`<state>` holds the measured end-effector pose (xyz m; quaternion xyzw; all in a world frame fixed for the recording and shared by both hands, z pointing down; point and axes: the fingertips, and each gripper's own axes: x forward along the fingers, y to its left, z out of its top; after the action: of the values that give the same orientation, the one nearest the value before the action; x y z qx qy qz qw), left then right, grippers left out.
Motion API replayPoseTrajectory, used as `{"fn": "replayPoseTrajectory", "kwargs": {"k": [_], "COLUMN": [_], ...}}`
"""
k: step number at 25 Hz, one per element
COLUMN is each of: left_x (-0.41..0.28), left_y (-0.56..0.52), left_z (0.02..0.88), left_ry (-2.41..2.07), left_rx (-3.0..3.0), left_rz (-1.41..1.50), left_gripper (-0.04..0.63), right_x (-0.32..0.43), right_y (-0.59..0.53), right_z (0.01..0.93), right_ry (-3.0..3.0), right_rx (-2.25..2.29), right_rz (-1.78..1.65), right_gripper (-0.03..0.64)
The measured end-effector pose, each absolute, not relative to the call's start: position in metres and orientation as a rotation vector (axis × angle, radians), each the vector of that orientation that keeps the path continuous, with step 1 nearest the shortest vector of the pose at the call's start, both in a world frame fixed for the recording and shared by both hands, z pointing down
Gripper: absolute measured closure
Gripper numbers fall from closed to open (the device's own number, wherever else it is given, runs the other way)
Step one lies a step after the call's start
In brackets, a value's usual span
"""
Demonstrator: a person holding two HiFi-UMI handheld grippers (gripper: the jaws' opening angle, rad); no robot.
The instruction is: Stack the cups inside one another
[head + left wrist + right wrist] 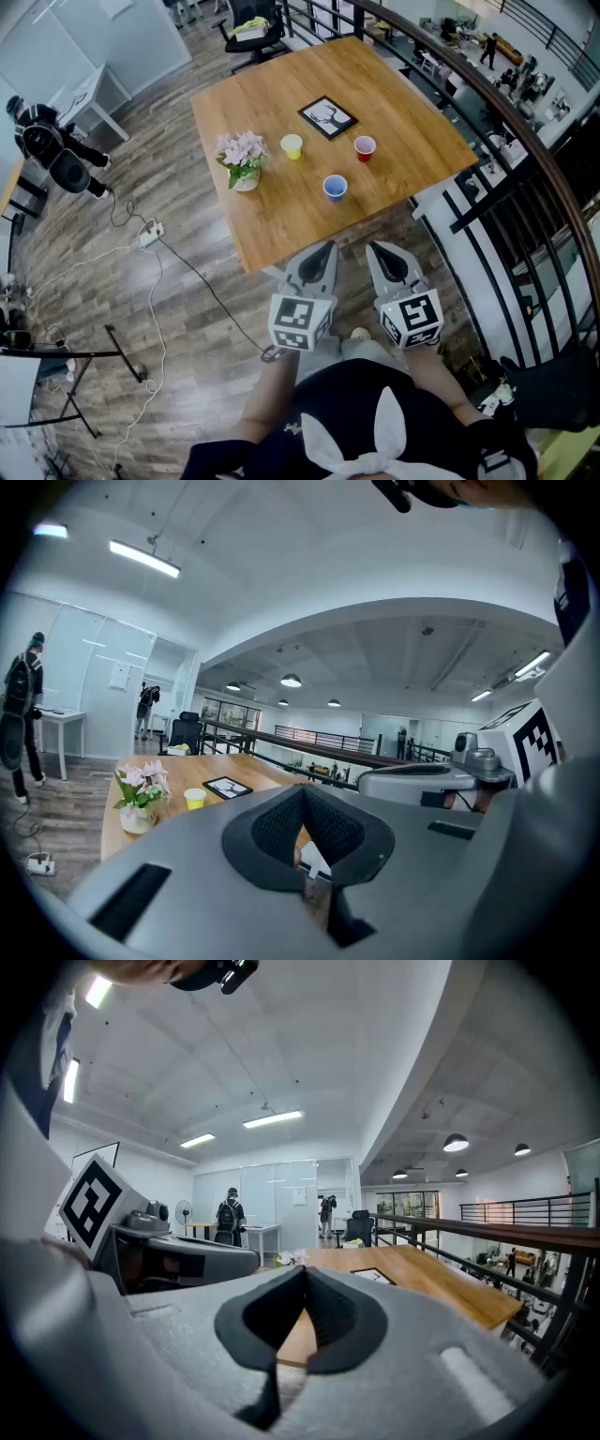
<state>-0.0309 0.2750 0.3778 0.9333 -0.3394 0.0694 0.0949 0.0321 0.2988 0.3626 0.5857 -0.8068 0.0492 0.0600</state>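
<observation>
Cups: three small paper ones, standing separately and unstacked. The grey left gripper (325, 247) and grey right gripper (376, 249) have their jaws pressed together on nothing and are held just short of the square wooden table (272, 220).
- **Blue cup** (335, 187): straight ahead and nearest, slightly closer to the left gripper.
- **Yellow cup** (292, 145): beyond it, to the left.
- **Red cup** (365, 148): beyond it, to the right.

All are upright with mouths up, well apart.

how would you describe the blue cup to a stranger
On the wooden table, three small cups sit beside a flower vase. The blue cup is the one closest to the near edge, unlike the yellow cup and red cup.
</observation>
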Motion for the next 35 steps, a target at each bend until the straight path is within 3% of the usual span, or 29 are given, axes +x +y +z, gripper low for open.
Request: {"fn": "replayPoseTrajectory", "kwargs": {"k": [17, 35], "left_x": [-0.082, -0.037], "left_y": [0.242, 0.123], "left_z": [0.397, 0.402], "left_ry": [-0.956, -0.927], "left_rx": [2.778, 2.800], "left_rz": [0.237, 0.264], "left_gripper": [0.578, 0.578], "right_x": [-0.012, 0.051], "right_y": [0.277, 0.161], "right_z": [0.387, 0.395], "right_ry": [-2.390, -2.321], "right_rx": [1.824, 1.876], "right_rz": [0.131, 0.162], "right_gripper": [0.618, 0.617]}}
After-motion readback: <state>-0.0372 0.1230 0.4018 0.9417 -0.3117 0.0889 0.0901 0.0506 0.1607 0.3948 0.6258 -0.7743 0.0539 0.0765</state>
